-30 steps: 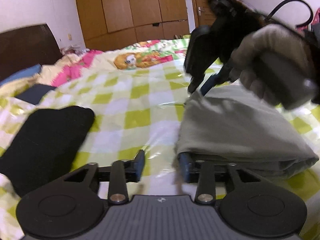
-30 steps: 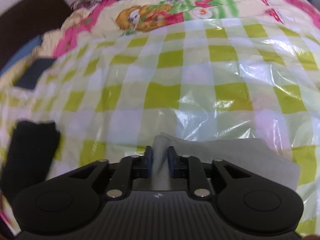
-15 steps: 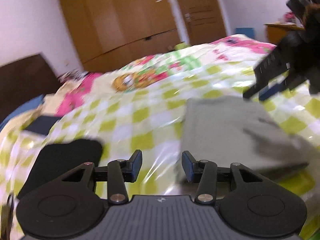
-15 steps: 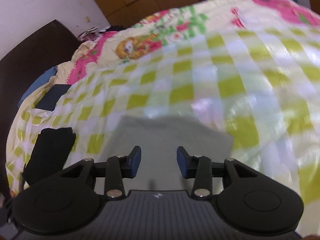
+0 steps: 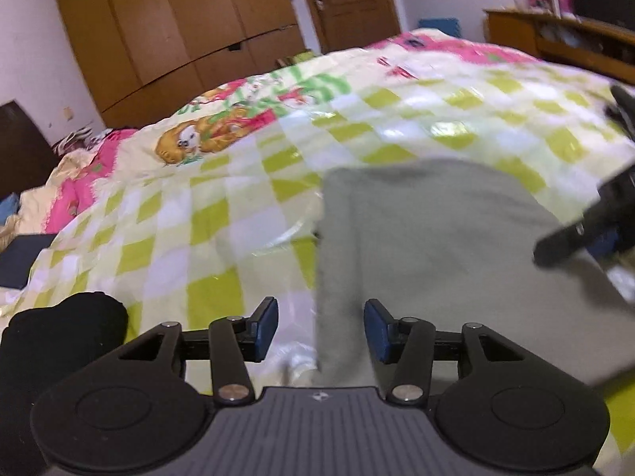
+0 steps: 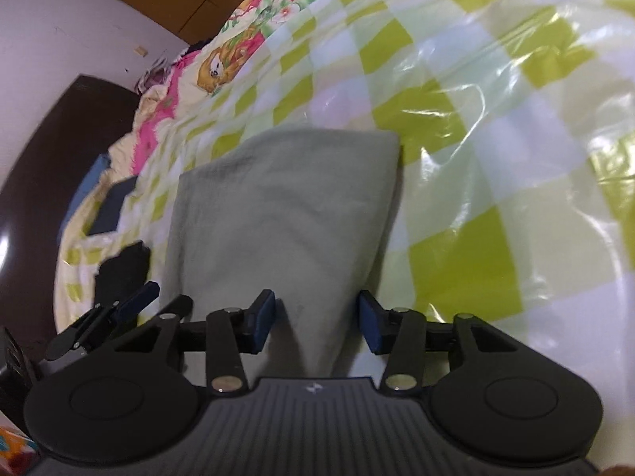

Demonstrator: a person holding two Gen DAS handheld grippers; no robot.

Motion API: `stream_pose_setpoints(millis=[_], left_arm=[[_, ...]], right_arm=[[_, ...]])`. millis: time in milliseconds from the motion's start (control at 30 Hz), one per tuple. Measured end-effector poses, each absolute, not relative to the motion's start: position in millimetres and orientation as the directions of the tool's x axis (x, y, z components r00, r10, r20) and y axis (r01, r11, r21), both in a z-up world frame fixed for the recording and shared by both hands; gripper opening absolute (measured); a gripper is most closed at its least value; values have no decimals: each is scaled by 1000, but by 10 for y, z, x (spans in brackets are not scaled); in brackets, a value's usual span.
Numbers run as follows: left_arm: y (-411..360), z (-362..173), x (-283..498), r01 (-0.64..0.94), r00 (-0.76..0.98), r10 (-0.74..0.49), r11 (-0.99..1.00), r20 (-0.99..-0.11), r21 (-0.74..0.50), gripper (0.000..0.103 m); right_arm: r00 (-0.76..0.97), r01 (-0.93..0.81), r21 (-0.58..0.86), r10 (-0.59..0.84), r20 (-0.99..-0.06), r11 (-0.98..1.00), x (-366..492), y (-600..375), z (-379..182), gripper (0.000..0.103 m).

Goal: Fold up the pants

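Note:
The grey-green pants (image 5: 428, 246) lie folded into a flat rectangle on the checked bed cover; they also show in the right wrist view (image 6: 285, 206). My left gripper (image 5: 320, 329) is open and empty over the near left edge of the fold. My right gripper (image 6: 315, 325) is open and empty over the near end of the fold, and its fingers (image 5: 575, 234) show at the right edge of the left wrist view. The left gripper's fingers (image 6: 119, 309) show at the left of the right wrist view.
A black garment (image 5: 59, 341) lies on the bed to the left of the pants, also visible in the right wrist view (image 6: 123, 265). The green and white plastic cover (image 5: 222, 214) spreads over the bed. A dark headboard (image 6: 47, 166), wooden wardrobe (image 5: 178, 23) and shelf (image 5: 555, 39) stand around.
My right gripper let go of the pants' fold, opened and pulled back to the near side. My left gripper lifted off the pants' edge. The pants now lie flat.

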State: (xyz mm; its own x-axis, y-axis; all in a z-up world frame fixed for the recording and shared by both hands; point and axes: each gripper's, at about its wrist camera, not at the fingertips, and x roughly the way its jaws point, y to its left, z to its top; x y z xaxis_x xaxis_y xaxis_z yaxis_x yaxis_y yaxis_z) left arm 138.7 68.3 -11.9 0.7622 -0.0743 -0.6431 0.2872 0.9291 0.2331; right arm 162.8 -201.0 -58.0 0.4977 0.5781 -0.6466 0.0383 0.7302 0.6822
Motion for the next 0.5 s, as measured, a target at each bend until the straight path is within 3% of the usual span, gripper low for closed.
stream_pose_setpoints(millis=[200,267,300,367,433,500], left_arm=[[689,-318,1666,328,702,-113,928,-703,179,78],[691,-355,1678,319,686,-121,936,-717,147,78],[699,-344,1665,315,683,-125,939,-720,136,78],[705,-307,1609,318,676,-132,940,-725,125,75],[694,-283,1540,324,655,-155,942,-740,90,63],[626,-269,1431,338,628,-186,940,-755,50,57]], right_arm=[[489,44,743,634,-599,668,1863,-1930,-720,49],[482,47,732,626,-613,680,1907,-1906,-740,34],[473,53,726,623,-623,686,1934,-1915,-748,20],[472,49,741,638,-608,670,1919,-1996,-733,12],[472,21,725,632,-614,689,1879,-2079,-653,9],[460,-6,694,619,-637,720,1829,-2151,-571,8]])
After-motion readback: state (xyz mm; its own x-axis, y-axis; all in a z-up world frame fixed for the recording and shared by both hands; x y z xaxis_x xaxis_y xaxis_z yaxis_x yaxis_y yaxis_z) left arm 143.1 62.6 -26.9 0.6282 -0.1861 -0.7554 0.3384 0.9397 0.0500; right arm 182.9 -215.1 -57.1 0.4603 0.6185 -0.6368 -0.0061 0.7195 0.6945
